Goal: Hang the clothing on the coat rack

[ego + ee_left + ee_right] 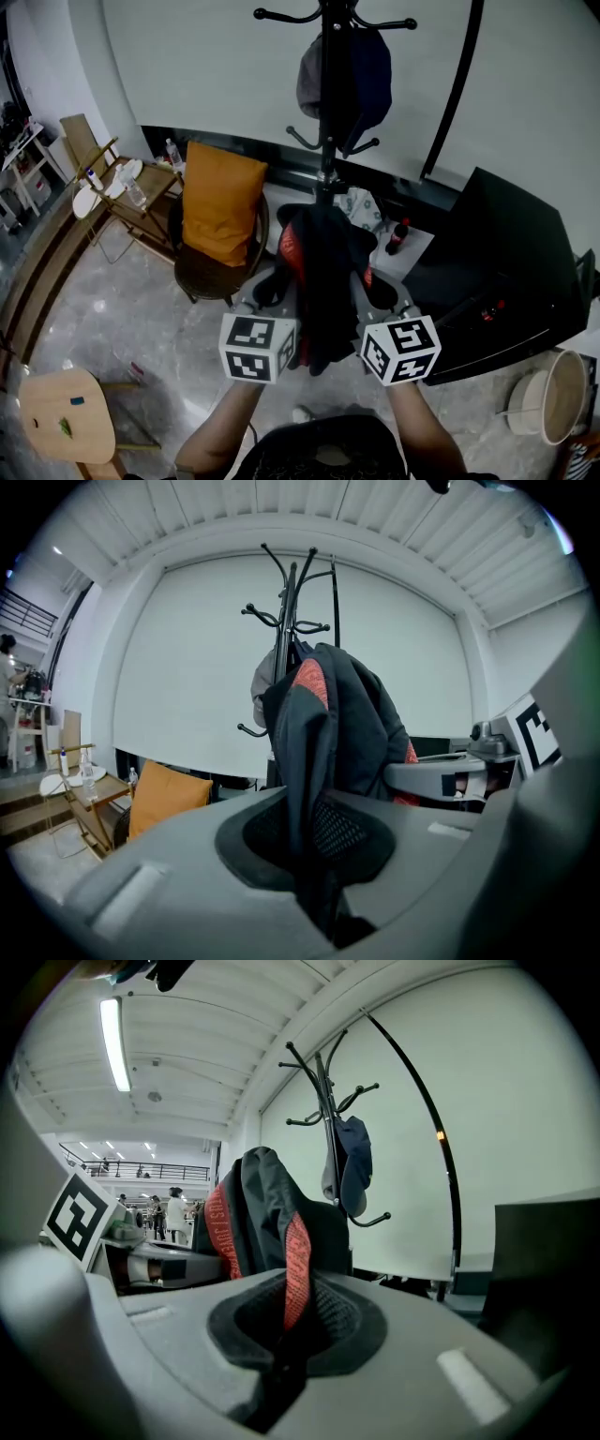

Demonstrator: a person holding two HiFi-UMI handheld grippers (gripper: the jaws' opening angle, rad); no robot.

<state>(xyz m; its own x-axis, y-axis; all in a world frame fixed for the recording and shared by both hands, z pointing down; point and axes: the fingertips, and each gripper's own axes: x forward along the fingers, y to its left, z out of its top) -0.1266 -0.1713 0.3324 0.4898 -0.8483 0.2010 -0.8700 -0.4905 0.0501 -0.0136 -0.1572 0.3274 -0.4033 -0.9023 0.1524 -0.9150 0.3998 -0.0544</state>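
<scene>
Both clenched on cloth: left gripper (319, 855) pinching a dark fold of the jacket (323, 272), right gripper (286, 1335) pinching a fold crossed by a red strip. Held up between the two, bunched, just in front of the coat rack (325, 141) pole and below its lower hooks, not yet on any hook. Judging by the bunching and drooping: soft, limp and fairly light, with a smooth shell likely to slide on a thin metal hook; nothing fragile about it. Probably best taken near the collar or a hanging loop, for an even drop on both sides; no telling from these views whether collar or hem sits in the present pinches. Likely calls for lifting clear of a hook tip, draping over, and only then letting go, one side at a time. Counted: one jacket, one coat rack with several curved hooks, two grippers, one cap (345, 80) already hanging high on the rack, one chair (211, 272) with one orange cushion (220, 202), one round wooden stool (66, 412) at lower left.
</scene>
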